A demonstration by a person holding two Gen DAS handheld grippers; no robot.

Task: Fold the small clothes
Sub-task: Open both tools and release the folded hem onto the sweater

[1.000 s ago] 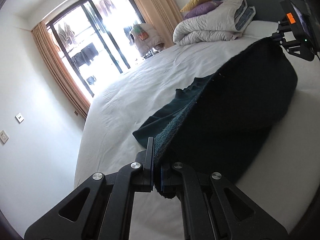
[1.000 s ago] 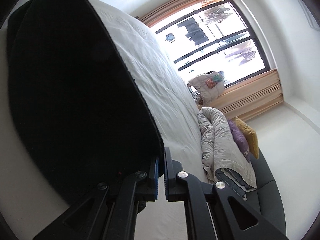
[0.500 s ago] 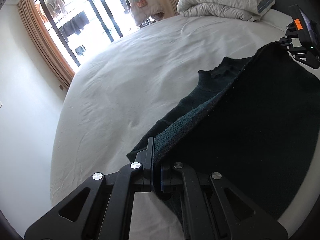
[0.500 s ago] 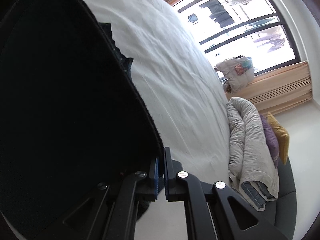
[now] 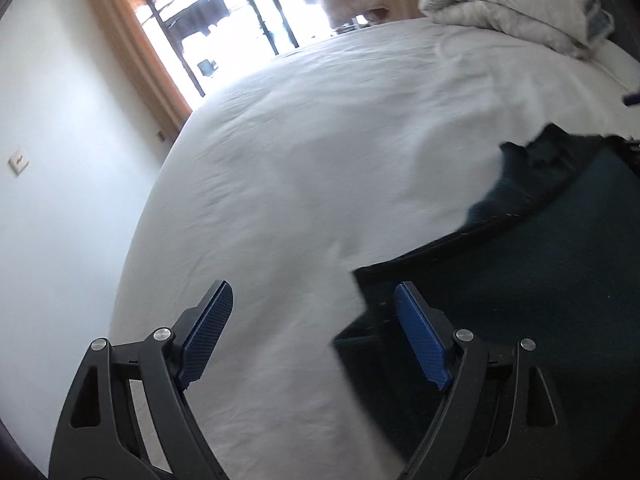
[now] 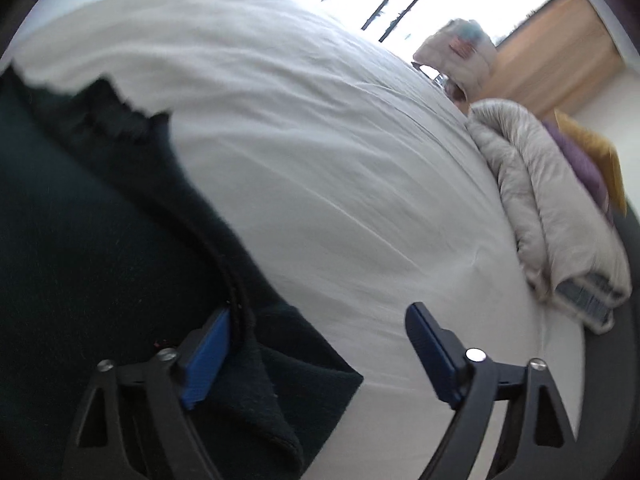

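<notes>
Two claws — left claw (image 5: 316, 332), right claw (image 6: 316, 354) — gape wide over the dark sweater (image 6: 92, 240); no legible writing.

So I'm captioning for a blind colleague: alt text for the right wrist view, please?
The open right gripper hovers over a dark green sweater lying folded on a white bed. A rolled duvet and bright window sit beyond.

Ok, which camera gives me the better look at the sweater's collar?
The right wrist view. The sweater fills its left half, and the collar lies nearer, its ribbed edge sharp against the white bed. The left wrist view shows the collar only small and blurred at the far right edge.
</notes>
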